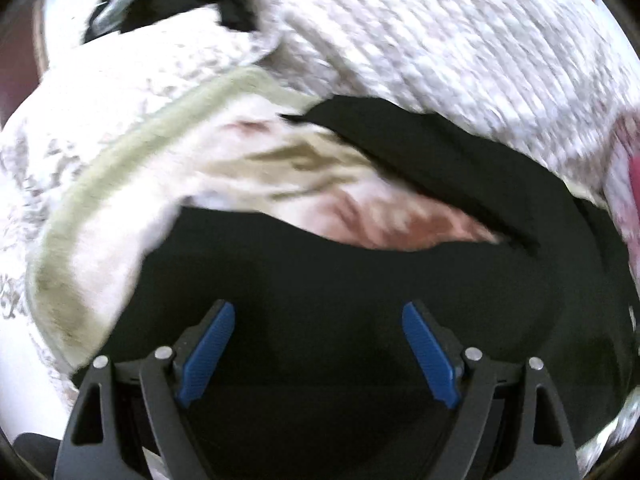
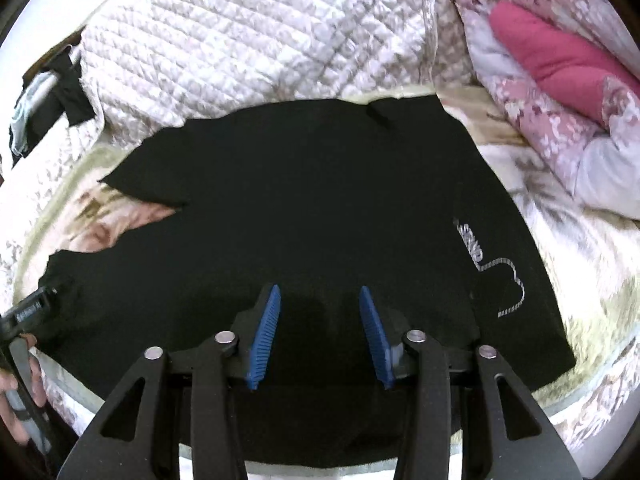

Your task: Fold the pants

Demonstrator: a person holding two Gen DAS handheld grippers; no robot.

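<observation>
Pants: the black, soft-knit pants (image 2: 320, 208) lie spread on the bed right below me, filling the near middle of both views; a pale printed logo (image 2: 490, 268) sits toward their right side.
Bed: under them is a floral bedsheet in cream and pink (image 2: 568, 264), with a white quilted blanket (image 2: 248, 40) bunched at the far side and a pink floral comforter with a plain pink patch (image 2: 560, 56) at the far right.
My left gripper (image 1: 318, 354): jaws spread wide, blue pads well apart, nothing between them; it hangs over the left part of the black cloth, near a flap (image 1: 432, 160) that lies turned over along the far edge.
My right gripper (image 2: 320, 336): jaws partly spread, no cloth pinched between the pads; black fabric lies beneath, and I cannot tell whether the tips touch it.
Done so far, as I judge it: the pants look laid down in a compact slab, likely folded at least once, since no separate legs show and the outline is short and broad.
Left to do: the left edge is ragged, with a notch where the sheet shows through (image 2: 132, 220), so I think it needs squaring, and perhaps one more fold.
Other hand seen: at the near left of my right view, fingers (image 2: 16, 396) grip the handle of the other tool.
</observation>
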